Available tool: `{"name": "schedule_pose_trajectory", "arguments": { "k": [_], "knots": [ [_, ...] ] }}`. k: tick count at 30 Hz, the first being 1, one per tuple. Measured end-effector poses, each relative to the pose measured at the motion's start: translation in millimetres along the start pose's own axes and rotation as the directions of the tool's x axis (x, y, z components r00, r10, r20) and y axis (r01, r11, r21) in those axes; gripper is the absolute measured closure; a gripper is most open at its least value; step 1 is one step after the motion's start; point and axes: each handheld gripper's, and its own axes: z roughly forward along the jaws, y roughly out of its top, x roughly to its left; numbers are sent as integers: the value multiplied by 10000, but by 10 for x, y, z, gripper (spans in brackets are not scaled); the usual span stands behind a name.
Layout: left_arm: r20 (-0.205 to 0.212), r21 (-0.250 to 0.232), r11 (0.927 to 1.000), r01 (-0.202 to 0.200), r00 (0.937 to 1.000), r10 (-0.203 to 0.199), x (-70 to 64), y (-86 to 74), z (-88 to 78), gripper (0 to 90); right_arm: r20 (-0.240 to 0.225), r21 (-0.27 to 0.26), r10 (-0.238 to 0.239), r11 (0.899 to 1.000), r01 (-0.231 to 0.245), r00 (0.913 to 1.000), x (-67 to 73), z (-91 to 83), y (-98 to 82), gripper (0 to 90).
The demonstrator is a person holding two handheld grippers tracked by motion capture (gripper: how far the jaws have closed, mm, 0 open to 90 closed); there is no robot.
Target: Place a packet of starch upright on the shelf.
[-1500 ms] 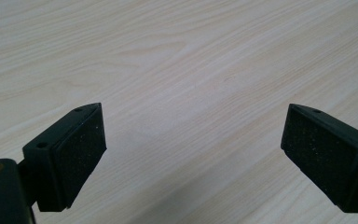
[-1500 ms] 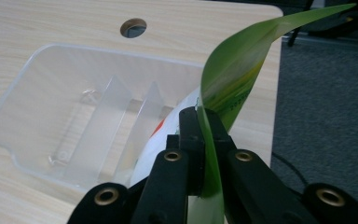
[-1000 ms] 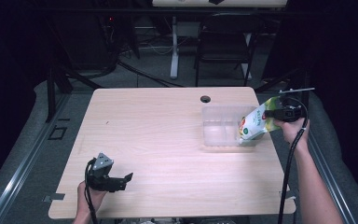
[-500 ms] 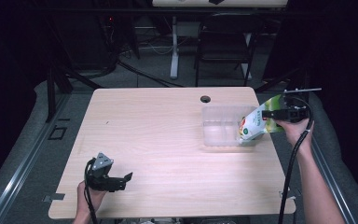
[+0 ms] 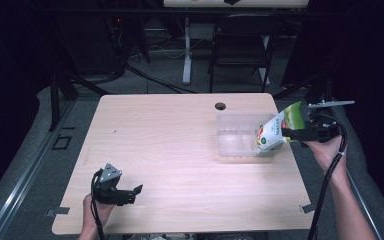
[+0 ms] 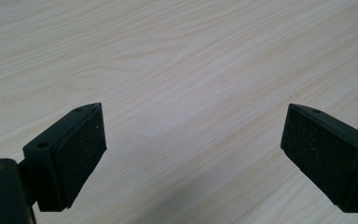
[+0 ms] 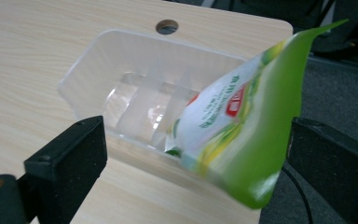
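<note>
High view: the green-and-white pouch (image 5: 276,131) leans over the right wall of the clear bin (image 5: 236,135). The right gripper (image 5: 294,134), just right of the bin, has just been opening. The left gripper (image 5: 130,192) lies well left of it. Left gripper view: jaws wide over the bare table (image 6: 191,60). Right gripper view: jaws wide, with the pouch (image 7: 242,130) between them and the right pad close beside it.

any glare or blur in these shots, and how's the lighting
High view: the table is brightly lit while the room around it is nearly black, and the picture is soft. Right gripper view: white glare spots on the clear bin floor and on the green pouch, whose near corner is blurred. Left gripper view: even light, wood grain sharp, a faint shadow between the pads.
</note>
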Motion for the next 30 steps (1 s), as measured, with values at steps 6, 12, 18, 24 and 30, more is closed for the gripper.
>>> {"name": "schedule_pose_trajectory", "arguments": {
  "k": [6,12,18,24,30],
  "knots": [
    [12,-14,10000,6,10000,-6,-7,2,3,65,-348,-462,-537,9976,520,9980,196,-272,-116,41],
    [19,-6,10000,-3,10000,3,-9,3,6,65,-968,-865,-1036,9917,954,9899,428,-433,-286,46],
    [15,9,10000,-2,10000,2,-10,4,9,65,-1238,-692,-1659,9850,1582,9783,704,-426,-509,48],
    [25,26,10000,-59,10000,58,-9,6,5,65,-1698,-237,-1986,9800,1975,9653,925,-245,-832,47],
    [16,34,10000,-31,10000,31,-12,6,13,65,-2286,455,-1804,9796,1957,9566,1037,13,-1136,33]
  ]
}}
